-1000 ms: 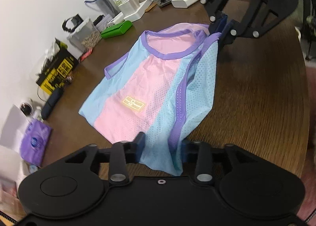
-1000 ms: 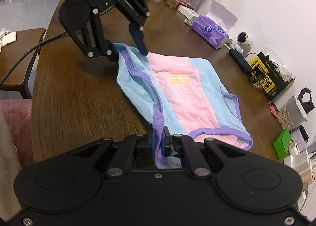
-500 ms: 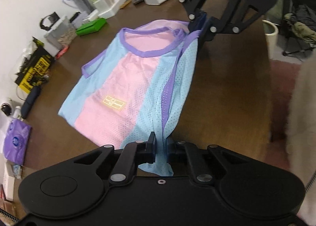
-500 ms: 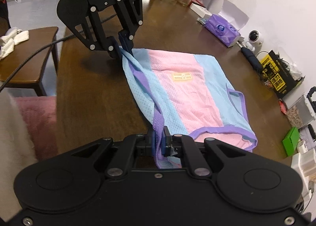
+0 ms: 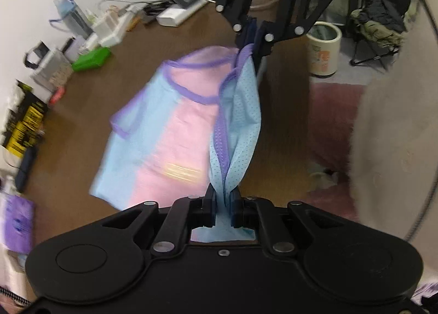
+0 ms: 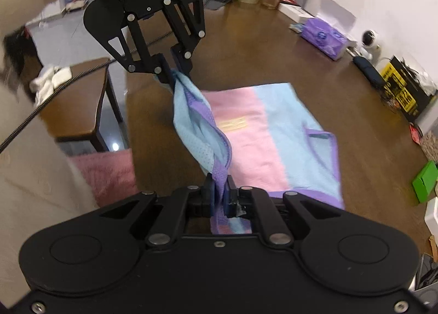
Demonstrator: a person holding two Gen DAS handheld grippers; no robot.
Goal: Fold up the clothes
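A mesh sleeveless shirt [image 5: 178, 133], pink in the middle with light-blue sides and purple trim, lies partly on the brown wooden table [image 5: 284, 111]. My left gripper [image 5: 221, 196] is shut on the blue bottom corner of its lifted side edge. My right gripper [image 6: 219, 188] is shut on the purple-trimmed shoulder end of that edge. Between them the edge hangs as a twisted, taut strip above the table. Each gripper shows in the other's view: the right gripper [image 5: 253, 37] at the top, the left gripper [image 6: 175, 73] likewise. The shirt [image 6: 262, 133] spreads flat to the right.
Clutter lines the wall side of the table: a water bottle [image 5: 72, 16], a green box [image 5: 91, 59], a black-and-yellow box [image 6: 405, 89], a purple tissue pack [image 6: 324, 36]. Off the table's edge are a white bin [image 5: 324, 49], a pink rug [image 6: 106, 174] and a low side table [image 6: 74, 105].
The left gripper's jaws closed on the shirt's bottom corner. Both grippers then rose, lifting the near side edge off the table and pulling it taut.
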